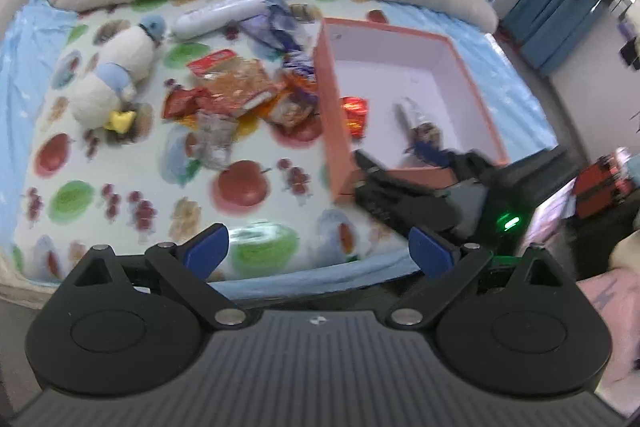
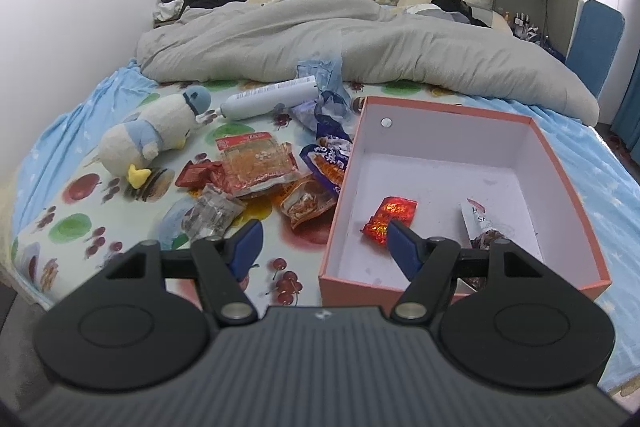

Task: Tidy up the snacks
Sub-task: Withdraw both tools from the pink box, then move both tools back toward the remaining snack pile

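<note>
Two snacks lay in the pink box [image 2: 568, 163]; a pile of packets [image 2: 256, 171] remained left of it. Left gripper [image 1: 318, 247] and right gripper [image 2: 322, 247] stood wide apart, empty.

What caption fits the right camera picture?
Open right gripper above bed; two snacks in box, more snacks beside it.

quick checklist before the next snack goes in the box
1. Right gripper open and holding nothing: ok.
2. Left gripper open and holding nothing: ok.
3. Pink box upright with bare floor left beside the red packet and the grey sachet: ok.
4. Snacks still outside: orange pouch lies closest to the box wall, unblocked: ok.
5. Clear packet free of the pile: ok.
6. Plush penguin clear of the path: ok.
</note>
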`<state>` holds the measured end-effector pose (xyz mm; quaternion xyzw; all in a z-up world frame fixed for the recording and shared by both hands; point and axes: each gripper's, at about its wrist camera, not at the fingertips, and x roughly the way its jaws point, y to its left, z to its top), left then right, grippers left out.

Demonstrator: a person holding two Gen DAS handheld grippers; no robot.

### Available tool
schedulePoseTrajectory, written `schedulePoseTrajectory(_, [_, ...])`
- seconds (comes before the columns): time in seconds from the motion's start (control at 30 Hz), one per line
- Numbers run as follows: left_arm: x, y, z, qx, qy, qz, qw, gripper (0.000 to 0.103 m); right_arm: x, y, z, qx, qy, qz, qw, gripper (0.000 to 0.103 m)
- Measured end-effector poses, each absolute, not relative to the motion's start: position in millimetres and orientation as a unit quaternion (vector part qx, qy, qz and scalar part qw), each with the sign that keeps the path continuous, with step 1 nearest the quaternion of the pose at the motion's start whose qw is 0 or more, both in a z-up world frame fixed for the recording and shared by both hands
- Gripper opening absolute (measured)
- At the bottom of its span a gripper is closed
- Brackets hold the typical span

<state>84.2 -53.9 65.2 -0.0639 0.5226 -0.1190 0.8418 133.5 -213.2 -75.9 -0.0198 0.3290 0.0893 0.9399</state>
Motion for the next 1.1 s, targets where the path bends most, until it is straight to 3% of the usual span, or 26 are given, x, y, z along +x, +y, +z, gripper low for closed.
schedulePoseTrajectory(0.43, [101, -65, 59, -0.097, 0.510, -0.133, 0.845, 0.098, 145, -208, -90, -0.014, 0.335, 0.101, 0.937, 0.070])
schedulePoseTrajectory(0.8, [149, -40, -4, -0.108, 0.519, -0.090, 0.843, 0.100, 161, -195, -117, -0.019, 0.347, 0.109, 0.931, 0.070])
schedulePoseTrajectory(1.1, [203, -6, -23, -0.113, 0.495, -0.091, 0.857, 0.100, 189, -175, -122, -0.048, 0.350, 0.107, 0.930, 0.070])
